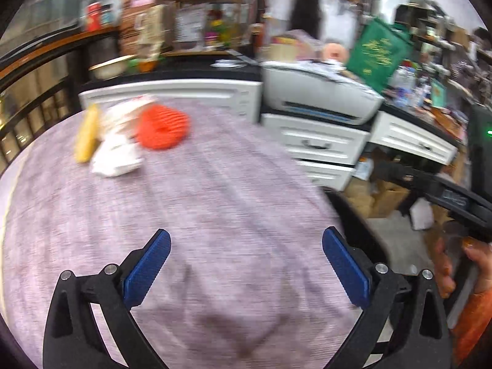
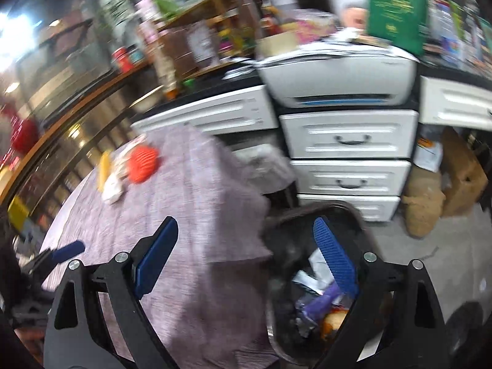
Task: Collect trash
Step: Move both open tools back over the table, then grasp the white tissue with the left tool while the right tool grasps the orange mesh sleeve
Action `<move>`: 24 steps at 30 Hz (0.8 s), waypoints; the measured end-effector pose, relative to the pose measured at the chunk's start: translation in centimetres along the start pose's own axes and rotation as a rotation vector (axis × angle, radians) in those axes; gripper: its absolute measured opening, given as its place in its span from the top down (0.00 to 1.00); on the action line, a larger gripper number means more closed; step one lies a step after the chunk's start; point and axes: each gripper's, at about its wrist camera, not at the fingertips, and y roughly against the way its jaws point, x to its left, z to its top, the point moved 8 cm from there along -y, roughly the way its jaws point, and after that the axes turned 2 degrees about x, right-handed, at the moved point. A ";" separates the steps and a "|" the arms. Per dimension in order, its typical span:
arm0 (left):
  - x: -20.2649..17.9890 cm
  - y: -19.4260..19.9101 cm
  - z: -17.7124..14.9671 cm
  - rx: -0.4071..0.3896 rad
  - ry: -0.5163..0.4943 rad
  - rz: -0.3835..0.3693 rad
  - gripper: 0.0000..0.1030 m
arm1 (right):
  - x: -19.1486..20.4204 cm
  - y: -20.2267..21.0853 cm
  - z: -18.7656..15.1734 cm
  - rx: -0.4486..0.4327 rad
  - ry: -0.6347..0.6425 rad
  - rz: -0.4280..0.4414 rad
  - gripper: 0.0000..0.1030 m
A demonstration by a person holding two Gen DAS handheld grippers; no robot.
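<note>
A small heap of trash lies at the far left of the table: a yellow wrapper [image 1: 87, 133], crumpled white paper [image 1: 117, 153] and an orange ridged round piece [image 1: 161, 126]. In the right wrist view the same heap shows as the yellow wrapper [image 2: 104, 166], the white paper [image 2: 112, 189] and the orange piece [image 2: 143, 164]. My left gripper [image 1: 246, 233] hangs open over the bare cloth, well short of the heap, with nothing between its blue pads. My right gripper [image 2: 246, 223] is open and empty, straddling the table's edge and a black bin [image 2: 338, 207] holding wrappers.
A purple-grey cloth [image 1: 215, 184] covers the table. Behind it stand white drawers [image 2: 347, 141] with a printer [image 2: 338, 77] on top, plus cluttered shelves. A hand [image 1: 446, 267] holds the other tool at the right. Sacks and boxes [image 2: 424, 212] sit on the floor.
</note>
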 end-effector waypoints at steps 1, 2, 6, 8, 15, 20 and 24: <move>1.1 -0.1 0.0 0.005 0.009 0.019 0.05 | 0.8 -0.4 0.1 0.005 0.017 0.010 0.14; 2.5 -0.3 0.2 0.009 0.020 0.045 0.05 | 1.7 -0.8 0.3 0.009 0.037 0.021 0.14; 7.3 -1.6 1.4 0.020 0.050 0.133 0.05 | 5.0 -3.0 1.0 0.035 0.113 0.058 0.14; 9.1 -2.6 1.9 0.035 0.073 0.152 0.05 | 6.2 -4.2 1.4 0.054 0.135 0.067 0.13; 12.8 -7.4 5.6 0.083 0.072 0.198 0.06 | 8.4 -6.6 2.1 0.088 0.186 0.082 0.13; 15.0 -9.6 7.0 0.126 0.106 0.197 0.23 | 9.6 -8.3 3.2 0.107 0.227 0.083 0.13; 16.5 -9.9 6.4 0.134 0.123 0.206 0.59 | 11.1 -10.2 4.5 0.130 0.253 0.109 0.13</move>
